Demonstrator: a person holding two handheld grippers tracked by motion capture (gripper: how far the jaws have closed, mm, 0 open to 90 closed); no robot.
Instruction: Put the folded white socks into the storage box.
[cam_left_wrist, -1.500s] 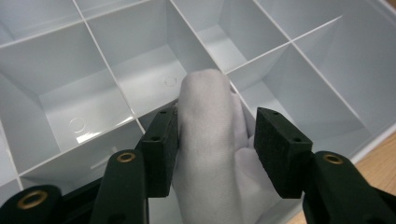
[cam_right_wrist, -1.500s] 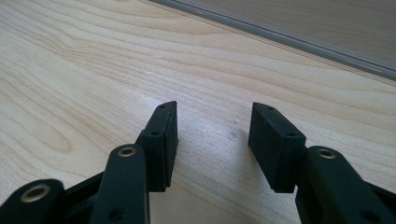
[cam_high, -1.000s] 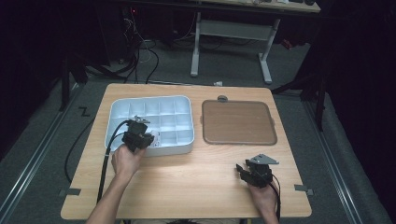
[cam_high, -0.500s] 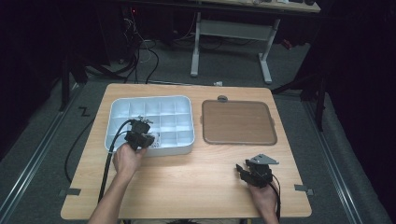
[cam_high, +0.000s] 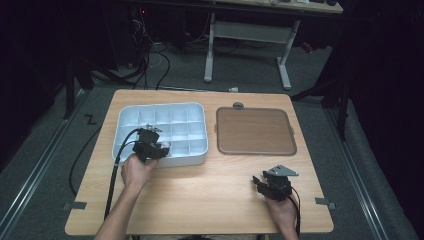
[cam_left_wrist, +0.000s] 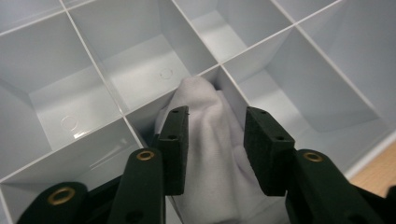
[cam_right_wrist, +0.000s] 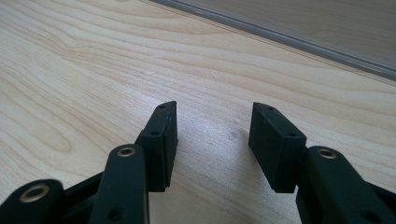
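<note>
A white cloth (cam_left_wrist: 205, 154) stands bunched between the jaws of the left claw (cam_left_wrist: 215, 149) over the near edge of a divided tray (cam_high: 131, 116) — the jaws sit at a middling gap on either side of it, the left-hand pad seemingly against the fabric and the other just clear, so the cloth looks bracketed rather than pinched. The cloth's long axis runs straight ahead of the claw, from between the pads up to a rounded peak that leans on the junction of two dividers; its lower end drops out of sight under the jaws, into what appears to be a near compartment. In the high view the left claw (cam_high: 149, 145) hangs over the tray's near row, a white scrap at its tip.

The right claw (cam_right_wrist: 212, 142) rests low over bare worktop (cam_right_wrist: 93, 70), jaws parted with nothing between them, well apart from the tray; a brown mat (cam_high: 255, 131) lies beyond it. The left hand (cam_high: 136, 170) is by far the nearer to the cloth — any next move with it, a closing or a release, would likely fall to that claw.
</note>
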